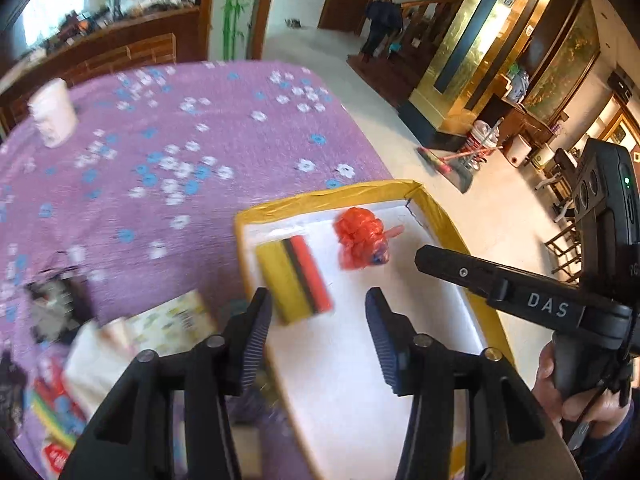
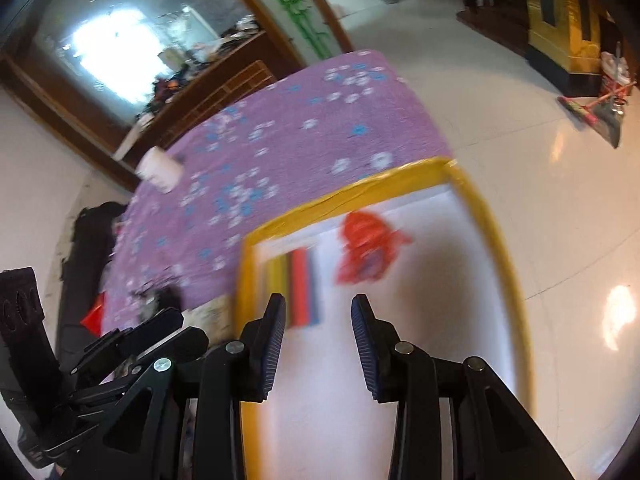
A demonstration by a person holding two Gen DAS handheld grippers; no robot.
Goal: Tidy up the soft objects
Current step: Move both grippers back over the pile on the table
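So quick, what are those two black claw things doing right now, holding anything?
Left gripper: open, nothing between its blue ribbed pads, above the white yellow-rimmed tray.
Right gripper: open, empty, above the same tray.

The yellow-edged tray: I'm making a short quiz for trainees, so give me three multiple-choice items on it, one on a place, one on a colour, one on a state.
1. Where does the striped sponge block lie?
A. Inside the tray, near its left wall
B. On the purple cloth beside the white cup
C. On the floor

2. What colour is the crumpled plastic bag in the tray?
A. Blue
B. Red-orange
C. White

3. How does the left claw stand?
A. Shut on the sponge
B. Shut on the bag
C. Open, with nothing held

Answers: 1 A, the block rests on the tray's white floor by the left rim. 2 B, the bag is bright red-orange in both views. 3 C, the pads stand apart above the tray and touch nothing.
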